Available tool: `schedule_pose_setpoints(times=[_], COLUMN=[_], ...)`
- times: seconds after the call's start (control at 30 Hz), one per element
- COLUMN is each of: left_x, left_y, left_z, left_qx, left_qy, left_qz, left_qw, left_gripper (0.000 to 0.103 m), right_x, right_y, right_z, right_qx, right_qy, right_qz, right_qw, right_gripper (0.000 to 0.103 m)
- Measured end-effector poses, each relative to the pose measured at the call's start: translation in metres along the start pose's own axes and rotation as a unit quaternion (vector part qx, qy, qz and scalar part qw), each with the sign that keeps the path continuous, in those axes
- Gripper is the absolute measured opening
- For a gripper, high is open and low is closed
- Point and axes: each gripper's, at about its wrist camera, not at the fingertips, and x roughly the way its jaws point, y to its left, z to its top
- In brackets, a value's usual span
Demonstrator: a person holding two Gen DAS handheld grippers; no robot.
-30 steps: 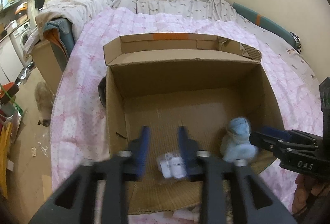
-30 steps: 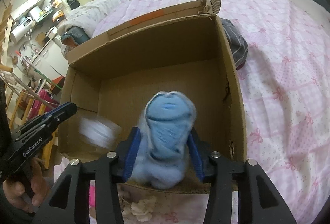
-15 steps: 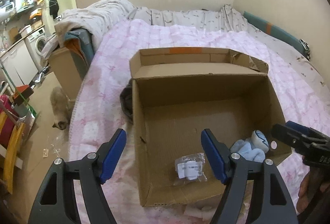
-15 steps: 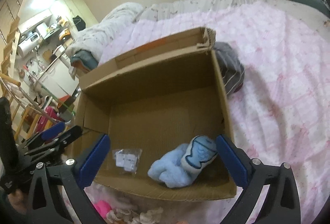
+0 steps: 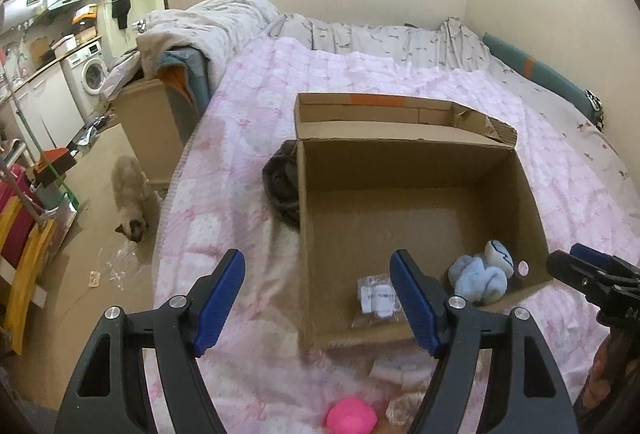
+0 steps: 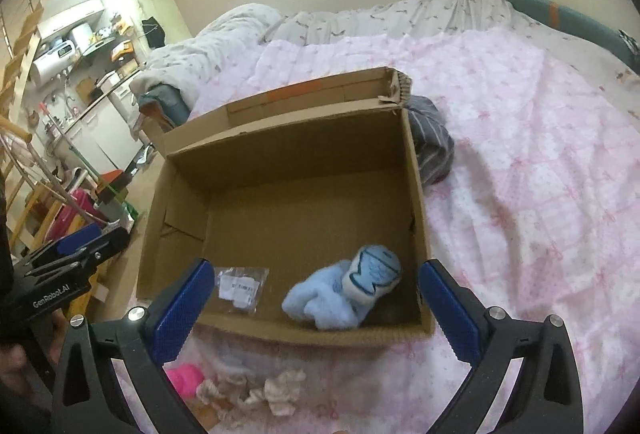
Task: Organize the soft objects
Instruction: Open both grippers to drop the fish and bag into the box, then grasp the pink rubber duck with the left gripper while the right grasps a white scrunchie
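Blue sock bundle (image 6: 340, 294): lying on the floor of the cardboard box (image 6: 416, 194), near-right corner.
Clear packet (image 6: 239, 288): flat on the box floor, near-left, apart from the bundle.
Box: open-topped, on the pink quilt (image 6: 540, 174).
Right gripper (image 6: 320, 306): jaws spread wide, nothing between the pads.
Left gripper (image 5: 320, 298): jaws apart, holding nothing, over the box's near-left edge.
Pink soft item (image 5: 351, 416): on the quilt in front of the box.
Pale socks (image 6: 276, 390): beside it.
Grey striped cloth (image 6: 434, 138): against the box's outer side.
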Motion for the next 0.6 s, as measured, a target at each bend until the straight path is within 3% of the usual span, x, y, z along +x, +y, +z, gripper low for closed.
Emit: schedule_pose_setpoints(times=[0.37, 0.53, 0.6], left_x=[-0.028, -0.033, -0.033], left_y=[0.017, 0.020, 0.022], left_z=[-0.048, -0.055, -0.056], left_qx=[-0.018, -0.026, -0.032], left_qy=[0.044, 0.047, 0.051], left_qz=[0.008, 0.010, 0.012], left_qw=[0.9988, 0.9985, 0.9981], left_gripper=[0.072, 0.072, 0.072], right_x=[-0.022, -0.013, -0.015], right_y=[0.008, 0.002, 0.003], right_z=[-0.040, -0.064, -0.066], right_qx=[0.030, 0.033, 0.030], right_qy=[0.069, 0.109, 0.105], right_qz=[-0.033, -0.038, -0.045], right_qw=[0.997, 0.993, 0.993], right_gripper=[0.103, 0.103, 0.103])
